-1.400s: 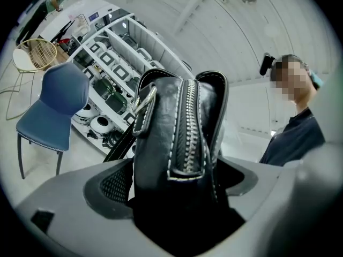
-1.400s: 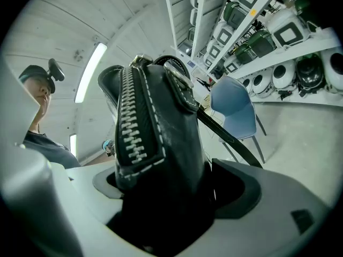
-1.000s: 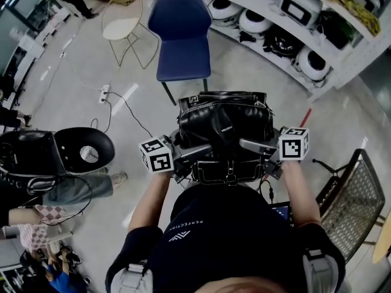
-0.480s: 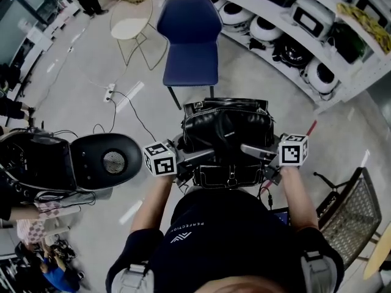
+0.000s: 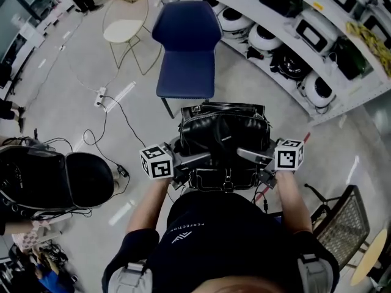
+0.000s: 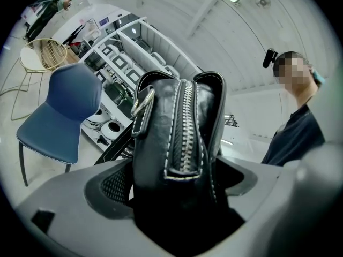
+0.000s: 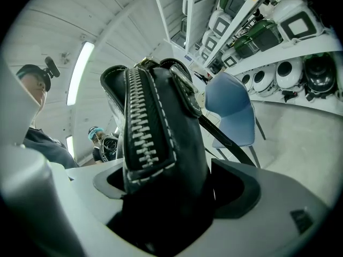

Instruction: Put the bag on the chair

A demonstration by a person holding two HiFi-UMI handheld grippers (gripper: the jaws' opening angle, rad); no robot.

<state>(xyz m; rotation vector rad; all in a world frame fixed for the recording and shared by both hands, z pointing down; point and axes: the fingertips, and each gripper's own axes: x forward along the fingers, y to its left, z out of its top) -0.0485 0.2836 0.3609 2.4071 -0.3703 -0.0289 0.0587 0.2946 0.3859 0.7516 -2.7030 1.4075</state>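
Head view: bag point(image 5: 225, 133) held clear of floor btw my L gripper point(image 5: 194, 159) and R gripper point(image 5: 252, 156), one at each end; chair point(image 5: 186, 47) ahead, well apart.
Left gripper view: jaws clamped on bag end, leather fills the gap.
Right gripper view: jaws clamped on opposite end.
Step, my read: carry fwd, ends level, lower onto chair centre, release both together.

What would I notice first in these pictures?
A shiny black bag hangs in the middle, clamped at each end by the left gripper and the right gripper. Just ahead on the floor stands a blue chair. Round white machines fill the shelves on the right.
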